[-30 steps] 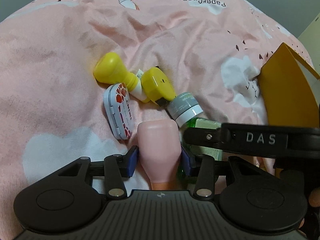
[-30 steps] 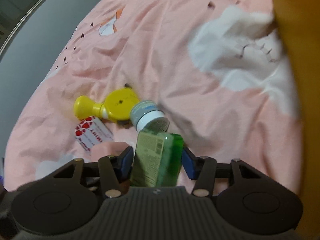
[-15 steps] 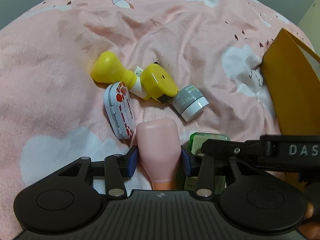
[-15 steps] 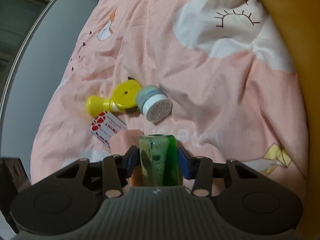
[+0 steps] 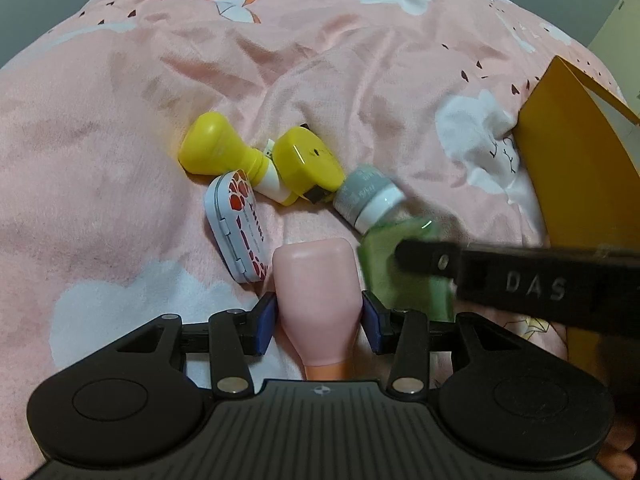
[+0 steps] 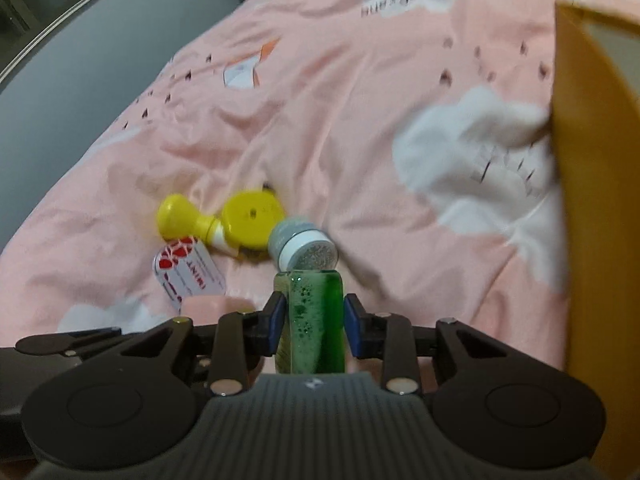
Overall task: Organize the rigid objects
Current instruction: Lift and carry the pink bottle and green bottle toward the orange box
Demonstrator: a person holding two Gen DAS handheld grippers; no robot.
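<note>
Mid-carry, by the look of it: both bottles lifted off the bedding, bound for the orange box (image 6: 592, 208) at right of frame; next move calls for clearing its wall. Left gripper (image 5: 319, 322) clamped on pink bottle (image 5: 318, 296), lower centre. Right gripper (image 6: 314, 322) clamped on green bottle (image 6: 314, 320).

The right gripper (image 6: 313, 326) is clamping a green bottle (image 6: 314, 320) between its blue pads (image 6: 275, 320), above a pink bedspread (image 6: 360, 100). At 12 o'clock from the bottle a grey-capped jar (image 6: 302, 248) is lying on its side. At 10 o'clock are lying a yellow bottle (image 6: 224, 224) and a mint tin (image 6: 188, 276). An orange box (image 6: 596, 200) is standing at 3 o'clock.
</note>
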